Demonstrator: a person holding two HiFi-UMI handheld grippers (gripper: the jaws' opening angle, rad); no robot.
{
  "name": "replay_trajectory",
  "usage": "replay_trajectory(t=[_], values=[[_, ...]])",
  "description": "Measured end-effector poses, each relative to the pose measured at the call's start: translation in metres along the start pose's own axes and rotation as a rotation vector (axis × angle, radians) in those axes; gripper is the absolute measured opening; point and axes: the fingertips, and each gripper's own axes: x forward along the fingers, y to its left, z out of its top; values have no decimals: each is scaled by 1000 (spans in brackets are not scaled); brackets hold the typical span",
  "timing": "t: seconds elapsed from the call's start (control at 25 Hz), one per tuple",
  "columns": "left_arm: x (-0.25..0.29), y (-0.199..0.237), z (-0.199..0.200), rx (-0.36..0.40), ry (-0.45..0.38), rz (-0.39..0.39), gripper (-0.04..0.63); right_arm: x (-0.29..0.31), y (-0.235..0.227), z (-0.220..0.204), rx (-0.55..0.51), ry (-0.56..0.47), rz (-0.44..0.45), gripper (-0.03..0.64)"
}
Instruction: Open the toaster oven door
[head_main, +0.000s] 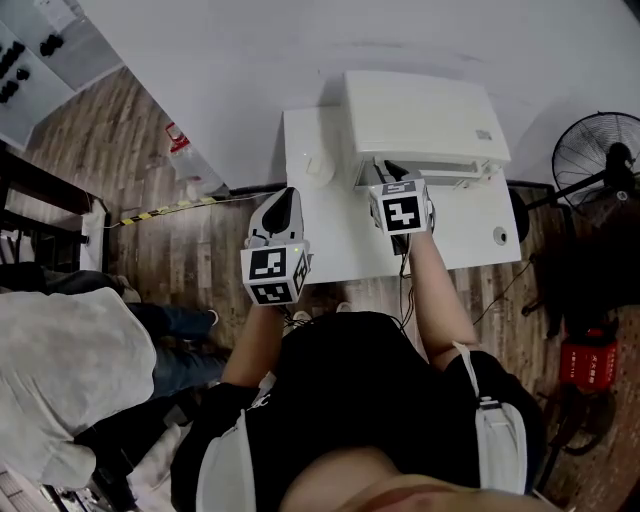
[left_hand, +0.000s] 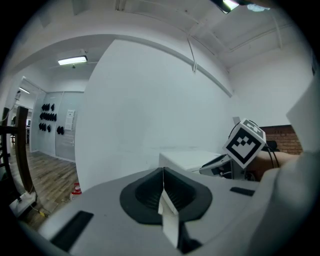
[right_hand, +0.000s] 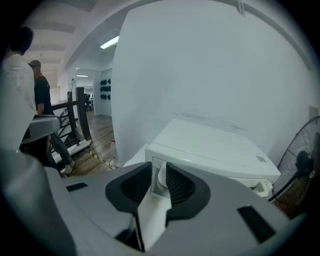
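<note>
- A wood-plank floor (head_main: 150, 140) runs up to a plain white wall (head_main: 250, 50), and a white table (head_main: 330, 240) stands against that wall.
- Well to the left of the left gripper's fingers, a person in a pale top (head_main: 60, 370) is on the floor side. A yellow-and-black striped strip (head_main: 165, 210) lies across the planks nearer the table.
- The left gripper (head_main: 285, 197) sits over the table's left edge. Its jaws are pressed flat together with nothing between them. Its cube carries black-and-white square markers.
- Beyond and to the right of those fingers, the white toaster oven (head_main: 420, 115) stands at the back of the table, against the wall.
- A small label (head_main: 484, 134) on the oven's top is too small to read.
- The right gripper (right_hand: 159, 176) is at the oven's front. Its dark pads are closed on the left end of the white door handle (right_hand: 161, 180).
- Right of these fingers, a small round disc (head_main: 500, 236) lies on the table.
- Farther right, off the table, stands a black fan (head_main: 600, 150). Below it is a red box (head_main: 588, 360) whose pale print is unreadable.
</note>
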Motion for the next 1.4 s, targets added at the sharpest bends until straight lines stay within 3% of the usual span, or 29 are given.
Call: replay_trajectory(t=[0.28, 0.52, 0.72, 0.96, 1.4], values=[[1, 22, -3, -34, 0, 22, 14, 26, -6, -4, -78, 169, -34, 97], [1, 31, -6, -51, -3, 24, 14, 35, -5, -12, -123, 241, -52, 92], [3, 27, -9, -51, 4, -3, 12, 27, -4, -29, -25, 260, 0, 87], [2, 17, -14, -40, 21, -51, 14, 14, 5, -38, -5, 159, -15, 87], [-4, -13, -28, 22, 64, -199, 12, -19, 37, -117, 77, 111, -94, 82]])
